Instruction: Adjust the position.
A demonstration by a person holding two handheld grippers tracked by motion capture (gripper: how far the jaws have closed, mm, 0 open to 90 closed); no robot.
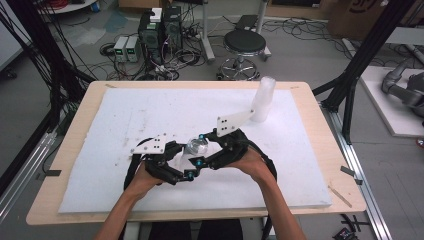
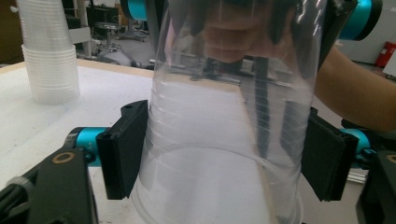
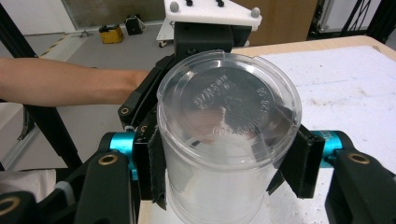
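Note:
A clear plastic cup [image 1: 196,146] lies on its side just above the white foam mat [image 1: 150,110], held between both grippers near the front middle. My left gripper [image 1: 184,161] is shut on it; in the left gripper view the black pads [image 2: 123,149] press the cup [image 2: 219,116] near its wide rim. My right gripper [image 1: 200,149] is shut on the same cup from the opposite side. The right gripper view has the cup's embossed base [image 3: 229,107] facing the camera and pads [image 3: 156,163] clamped on its wall. I cannot tell whether it is one cup or nested ones.
A tall stack of clear cups [image 1: 262,100] stands upside down at the mat's back right, also in the left gripper view [image 2: 46,51]. The mat covers a wooden table [image 1: 320,125]. Beyond it are a stool [image 1: 244,45], computers and cables on the floor.

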